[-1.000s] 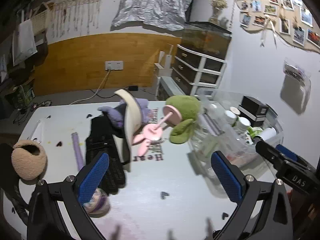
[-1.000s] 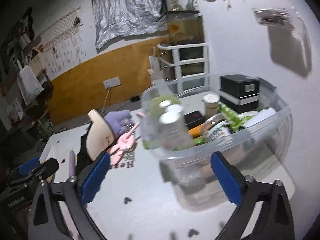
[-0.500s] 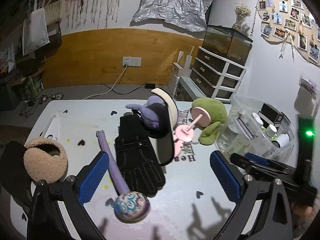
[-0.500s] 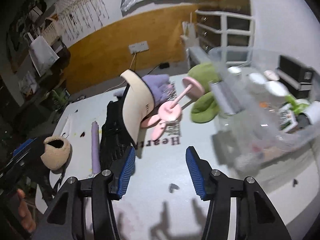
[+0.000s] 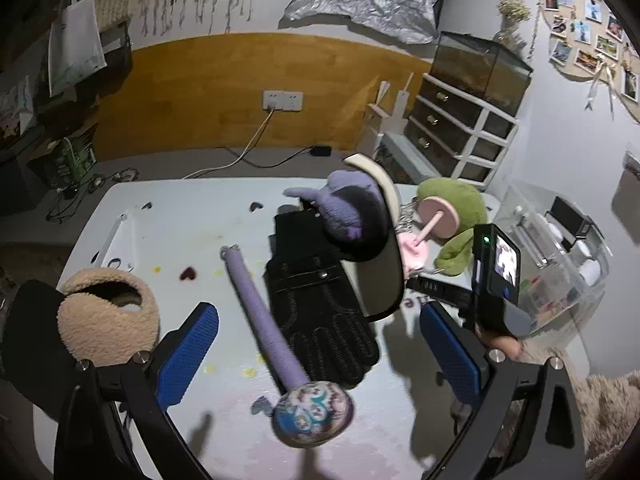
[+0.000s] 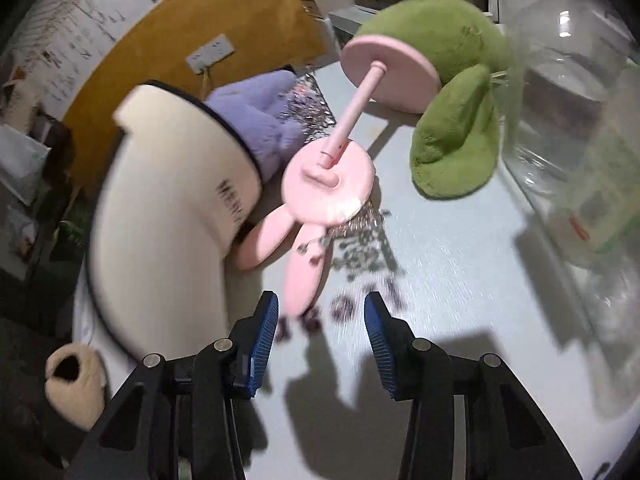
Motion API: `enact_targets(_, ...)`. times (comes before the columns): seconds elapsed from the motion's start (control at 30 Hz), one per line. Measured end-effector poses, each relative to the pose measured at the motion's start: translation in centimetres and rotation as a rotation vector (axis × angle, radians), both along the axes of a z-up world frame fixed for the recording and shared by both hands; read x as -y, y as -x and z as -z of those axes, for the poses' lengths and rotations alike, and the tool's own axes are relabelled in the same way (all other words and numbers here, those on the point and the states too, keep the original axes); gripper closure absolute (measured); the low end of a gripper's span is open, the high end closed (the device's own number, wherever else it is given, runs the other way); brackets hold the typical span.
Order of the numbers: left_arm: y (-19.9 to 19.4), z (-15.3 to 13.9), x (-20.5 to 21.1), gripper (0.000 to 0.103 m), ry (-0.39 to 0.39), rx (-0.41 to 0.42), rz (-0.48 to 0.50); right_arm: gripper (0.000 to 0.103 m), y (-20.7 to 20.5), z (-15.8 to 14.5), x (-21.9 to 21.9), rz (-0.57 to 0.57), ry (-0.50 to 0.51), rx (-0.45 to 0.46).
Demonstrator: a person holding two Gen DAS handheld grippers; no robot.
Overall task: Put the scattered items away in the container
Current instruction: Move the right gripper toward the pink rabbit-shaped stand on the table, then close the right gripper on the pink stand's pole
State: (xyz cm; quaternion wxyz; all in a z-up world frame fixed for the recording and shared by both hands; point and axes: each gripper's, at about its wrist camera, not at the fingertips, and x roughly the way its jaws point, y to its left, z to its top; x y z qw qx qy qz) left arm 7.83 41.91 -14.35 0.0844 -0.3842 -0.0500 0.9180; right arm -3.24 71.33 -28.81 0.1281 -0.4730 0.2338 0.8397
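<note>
In the left wrist view my left gripper [image 5: 318, 350] is open above a purple wand [image 5: 256, 300] with a patterned round head, beside a black glove [image 5: 320, 300]. Behind them a cream cap [image 5: 380, 240] leans on a purple plush [image 5: 344, 208]. In the right wrist view my right gripper [image 6: 322, 332] is open with a narrow gap, low over the table. The tip of an ear of the pink bunny stand [image 6: 328, 184] lies just ahead of its left finger. A green plush [image 6: 452, 92] rests against the clear container [image 6: 580, 140] on the right.
A beige fluffy earmuff [image 5: 108, 320] sits at the table's left edge. The clear container [image 5: 560, 260] holds bottles and boxes at the right. The right gripper's body with its lit screen [image 5: 496, 272] reaches in from the right. A drawer unit [image 5: 460, 120] stands behind the table.
My right gripper swung away from the container, dropped close to the pink bunny stand and narrowed its jaws. My left gripper shifted left and back, bringing the wand and glove nearer.
</note>
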Motion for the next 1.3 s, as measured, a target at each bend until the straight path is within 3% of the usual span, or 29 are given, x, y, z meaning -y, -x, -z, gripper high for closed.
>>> enact_targets(0.13,0.5,0.6,1.0,0.002,0.014,0.023,-0.020,0.058,2.1,1.6,0.2,-0.007,-0.033,0.024)
enact_targets(0.17,0.6,0.7,1.1,0.002,0.015,0.025,-0.022,0.060,2.6,2.0,0.2,-0.008,-0.038,0.029)
enact_targets(0.2,0.7,0.8,1.2,0.002,0.016,0.027,-0.024,0.070,2.9,2.2,0.3,-0.019,-0.028,0.018)
enact_targets(0.23,0.8,0.9,1.4,0.002,0.017,0.029,-0.026,0.077,3.1,2.1,0.5,-0.036,-0.017,0.006)
enact_targets(0.43,1.3,1.0,0.8,0.002,0.008,0.032,0.006,0.082,2.2,-0.5,1.4,-0.129,-0.029,-0.024)
enact_targets(0.63,1.0,0.7,-0.4,0.002,0.005,0.015,0.056,0.085,-1.1,-4.9,2.0,-0.244,-0.108,-0.052)
enact_targets(0.87,-0.1,0.1,-0.7,0.002,-0.017,0.002,0.063,0.087,-6.5,-7.1,1.7,-0.361,-0.182,-0.018)
enact_targets(1.0,-0.6,-0.1,-1.4,0.002,-0.028,0.001,0.080,0.088,-8.6,-6.2,2.2,-0.446,-0.257,0.021)
enact_targets(1.17,-1.4,-0.2,-3.1,0.002,-0.021,-0.005,0.121,0.097,-11.7,-4.4,2.6,-0.492,-0.263,0.094)
enact_targets(1.3,-1.9,-0.2,-4.5,0.002,-0.014,-0.010,0.157,0.100,-14.0,-4.8,2.6,-0.513,-0.281,0.106)
